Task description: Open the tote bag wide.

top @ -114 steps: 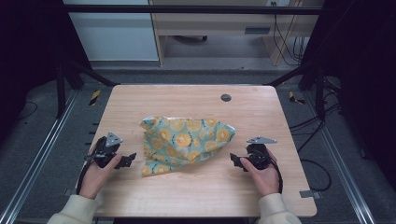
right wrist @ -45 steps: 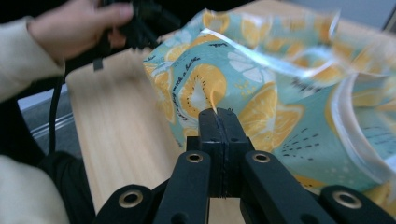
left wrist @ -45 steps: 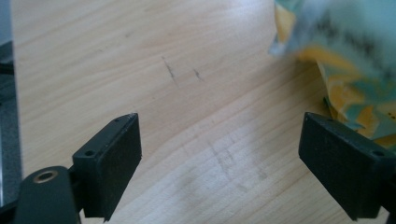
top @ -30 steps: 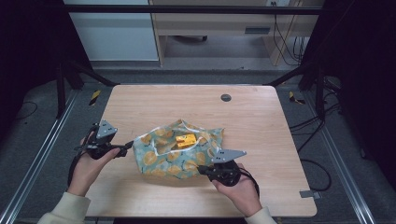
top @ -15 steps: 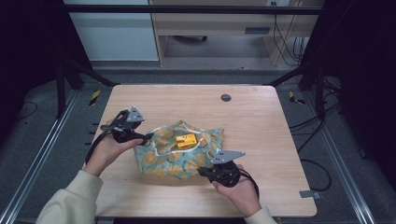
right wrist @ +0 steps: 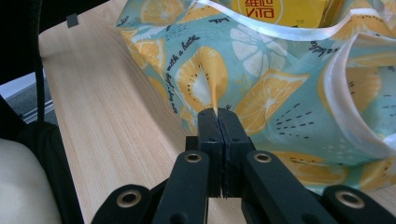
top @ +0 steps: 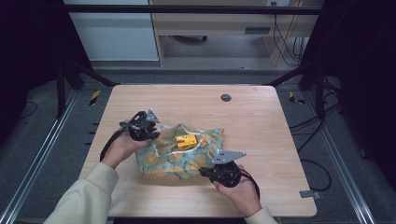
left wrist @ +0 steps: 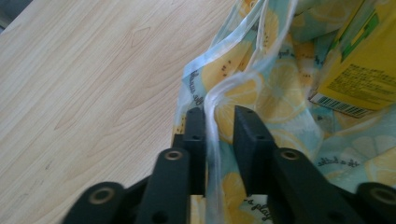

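The right gripper [right wrist: 218, 116] is nearest, at the near side of the table [top: 261, 116], its jaws pressed together on a pinched fold of the lemon-print bag [right wrist: 280, 84]; the cloth rises straight ahead of the tips. Beyond that fold, past the bag's white trim, sits a yellow carton [right wrist: 280, 10]. Farther off and to its left in the high view, the left gripper [left wrist: 219, 123] has its jaws a narrow gap apart, with a loop of the bag's translucent trim [left wrist: 215, 140] standing between them; whether they grip it I cannot tell. The carton lies ahead and to the right of those jaws, inside the bag's open mouth.
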Motion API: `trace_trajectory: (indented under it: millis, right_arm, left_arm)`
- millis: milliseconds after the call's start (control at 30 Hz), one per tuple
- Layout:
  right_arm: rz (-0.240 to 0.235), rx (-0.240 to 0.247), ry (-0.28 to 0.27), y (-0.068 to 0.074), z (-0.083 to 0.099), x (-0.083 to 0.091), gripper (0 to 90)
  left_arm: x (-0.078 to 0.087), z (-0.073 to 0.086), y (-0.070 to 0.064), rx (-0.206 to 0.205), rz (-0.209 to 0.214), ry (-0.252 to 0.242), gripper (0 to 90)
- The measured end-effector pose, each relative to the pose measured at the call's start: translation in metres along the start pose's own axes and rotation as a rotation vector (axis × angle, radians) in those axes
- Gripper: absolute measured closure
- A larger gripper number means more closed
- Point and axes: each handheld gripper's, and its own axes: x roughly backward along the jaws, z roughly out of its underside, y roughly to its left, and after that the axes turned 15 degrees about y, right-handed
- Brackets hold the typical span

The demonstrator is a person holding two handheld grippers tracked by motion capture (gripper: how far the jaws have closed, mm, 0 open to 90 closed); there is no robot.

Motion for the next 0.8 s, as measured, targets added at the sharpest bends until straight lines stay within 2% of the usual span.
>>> trace_trajectory:
  millis: [67,133,333,400,433,467,500,600,667,733,800]
  right_arm:
    - [0.004,-0.002,0.003,0.000,0.000,0.000,89.5]
    - [0.006,-0.002,0.003,0.000,0.000,0.000,89.6]
    - [0.018,0.005,0.009,0.000,0.000,0.000,89.7]
    - [0.025,0.006,0.014,0.001,0.000,0.000,89.7]
    - [0.028,0.008,0.015,0.001,0.000,0.000,89.6]
    - [0.033,0.010,0.018,0.001,0.000,0.000,89.7]
    - [0.033,0.010,0.018,0.001,0.000,0.000,89.7]
    - [0.049,0.014,0.030,0.001,0.001,-0.001,89.6]
    - [0.058,0.012,0.037,0.000,0.001,-0.001,89.6]
    - [0.068,0.012,0.044,0.000,0.002,-0.001,89.5]
    - [0.074,0.010,0.050,-0.001,0.002,-0.002,89.4]
  left_arm:
    - [0.003,0.000,-0.001,-0.002,0.010,-0.009,84.8]
    - [0.004,0.000,-0.001,-0.004,0.009,-0.011,86.6]
    - [0.013,0.001,-0.003,-0.012,0.016,-0.042,88.5]
    - [0.021,0.001,-0.006,-0.010,0.022,-0.073,88.6]
    - [0.021,0.001,-0.006,-0.010,0.022,-0.073,88.7]
    - [0.028,0.002,-0.008,-0.006,0.040,-0.108,88.7]
    - [0.028,0.002,-0.008,-0.006,0.040,-0.108,88.7]
    - [0.043,0.004,-0.014,-0.033,0.048,-0.145,88.9]
    - [0.059,0.007,-0.022,-0.052,0.064,-0.192,88.9]
    - [0.069,0.011,-0.028,-0.067,0.072,-0.217,88.9]
    - [0.072,0.013,-0.031,-0.072,0.087,-0.231,88.9]
